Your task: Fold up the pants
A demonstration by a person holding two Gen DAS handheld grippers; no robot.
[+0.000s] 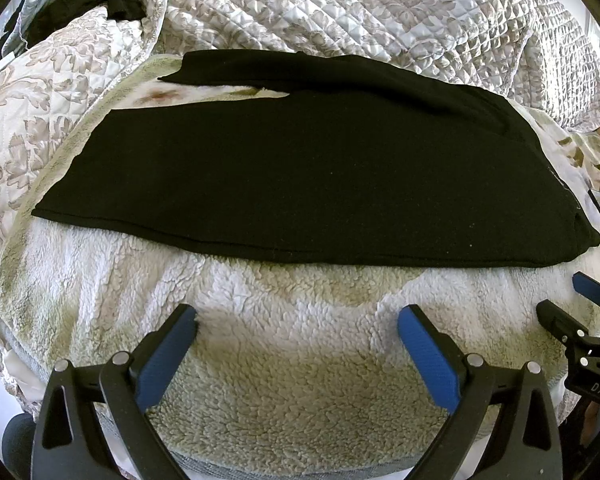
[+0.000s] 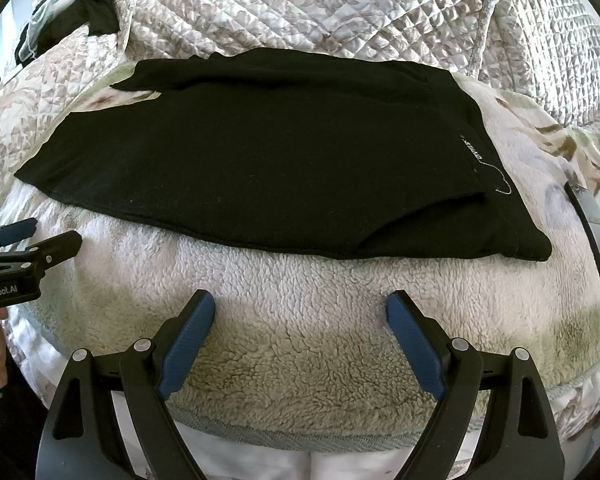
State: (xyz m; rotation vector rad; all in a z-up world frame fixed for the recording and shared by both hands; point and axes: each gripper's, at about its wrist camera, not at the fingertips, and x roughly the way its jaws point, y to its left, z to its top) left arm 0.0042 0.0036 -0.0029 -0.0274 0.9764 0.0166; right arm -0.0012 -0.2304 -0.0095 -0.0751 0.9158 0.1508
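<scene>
On a shaggy, off-white fleece blanket (image 1: 284,360) the black knit pants (image 1: 300,176) lie flat, folded lengthwise with one leg over the other, the waistband end to the right and the leg ends to the left. Near the blanket's front edge, the left gripper (image 1: 296,344) hovers with its blue-padded fingers (image 1: 428,356) spread wide, holding nothing. Beside it the right gripper (image 2: 300,332) is likewise spread and empty, clear of the pants. Behind the pants lies a quilted floral bedspread (image 2: 340,12).
</scene>
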